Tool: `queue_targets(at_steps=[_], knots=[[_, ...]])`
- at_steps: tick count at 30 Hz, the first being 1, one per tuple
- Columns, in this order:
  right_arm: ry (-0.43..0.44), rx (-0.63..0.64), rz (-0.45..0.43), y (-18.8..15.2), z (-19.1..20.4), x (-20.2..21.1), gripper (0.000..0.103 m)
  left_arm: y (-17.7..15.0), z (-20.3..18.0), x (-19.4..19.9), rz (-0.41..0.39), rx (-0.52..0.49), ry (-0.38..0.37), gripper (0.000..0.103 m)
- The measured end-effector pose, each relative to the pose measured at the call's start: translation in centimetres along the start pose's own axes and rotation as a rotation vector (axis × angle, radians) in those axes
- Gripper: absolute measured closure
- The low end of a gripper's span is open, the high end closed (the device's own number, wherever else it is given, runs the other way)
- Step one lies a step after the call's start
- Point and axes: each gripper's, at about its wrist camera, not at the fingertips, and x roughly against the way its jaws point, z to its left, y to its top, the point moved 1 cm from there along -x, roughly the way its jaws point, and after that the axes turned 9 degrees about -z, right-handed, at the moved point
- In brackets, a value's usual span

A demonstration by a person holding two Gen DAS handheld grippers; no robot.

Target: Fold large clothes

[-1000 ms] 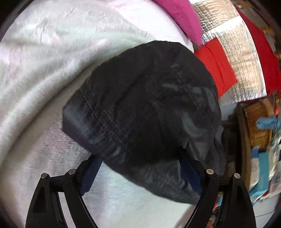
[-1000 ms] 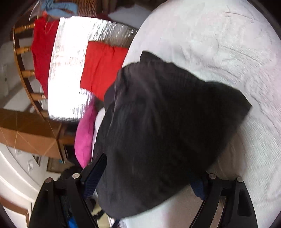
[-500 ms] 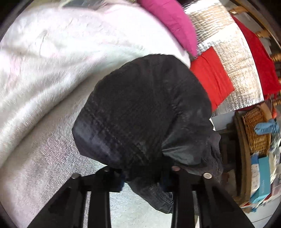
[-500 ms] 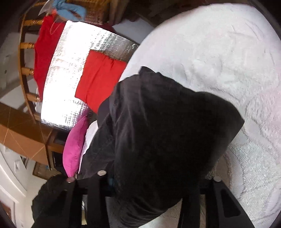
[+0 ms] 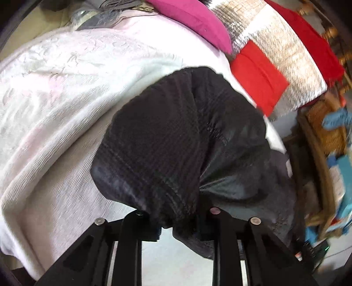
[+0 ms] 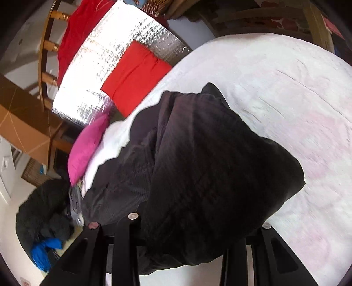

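Bedding first, since it fills most of both views: a white textured blanket [image 5: 66, 92] spreads over the bed, taking the whole left side of the left wrist view and the right side of the right wrist view. On it sits the black garment [image 5: 176, 140], dead centre in both frames, bunched into a loose mound with one edge hanging off the bed's side.

Fabric looks thin and a bit shiny, like a light lined jacket or windbreaker. My guess is it weighs next to nothing, has zero stiffness, and is slick enough to slide through a pinch if you only catch a single layer. It'll sag and drape wherever it isn't supported, so a hem or seam, where the layers are doubled, seems the better place to grab than the middle of a panel.

Left tool [image 5: 176, 222] at the bottom of its frame is narrow, with a wad of the black cloth pinched between the fingers. Right tool [image 6: 187, 233] is closing, and the cloth is gathered thick between its fingers too, so both have a corner or edge.

Smaller stuff: a silver foil sheet [image 6: 110, 66] with red cloth [image 6: 134, 77] on it at upper left of the right view, and a pink cushion [image 5: 193, 19] at the top of the left view.
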Motion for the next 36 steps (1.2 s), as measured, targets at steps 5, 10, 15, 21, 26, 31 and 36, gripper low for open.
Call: queue_targets(at_steps=[5,10,15,21,26,31,36], knots=[[0.010,-0.020,0.073,-0.1,-1.3,-0.6,0.053,1.0,-0.1,0.2,0.038,-0.042,0.053,0.055],[-0.039,0.045,0.164,-0.1,-0.2,1.2,0.034,1.0,0.3,4.5,0.026,-0.096,0.071,0.049],[-0.054,0.233,0.287,0.2,2.2,3.9,0.033,5.9,-2.5,8.2,-0.152,-0.185,0.114,0.024],[-0.045,0.483,0.136,5.6,8.1,3.6,0.028,12.1,-3.8,1.0,-0.160,-0.238,0.234,0.022],[-0.073,0.484,0.109,12.0,10.4,-5.0,0.028,10.7,-1.1,-2.4,-0.066,-0.138,0.278,0.023],[-0.138,0.492,0.159,15.3,10.9,-13.9,0.028,10.7,-1.6,-4.6,0.004,-0.129,0.257,0.025],[-0.148,0.423,0.302,15.1,8.8,-20.4,0.028,10.4,-1.6,-5.1,0.021,-0.139,0.236,0.039]])
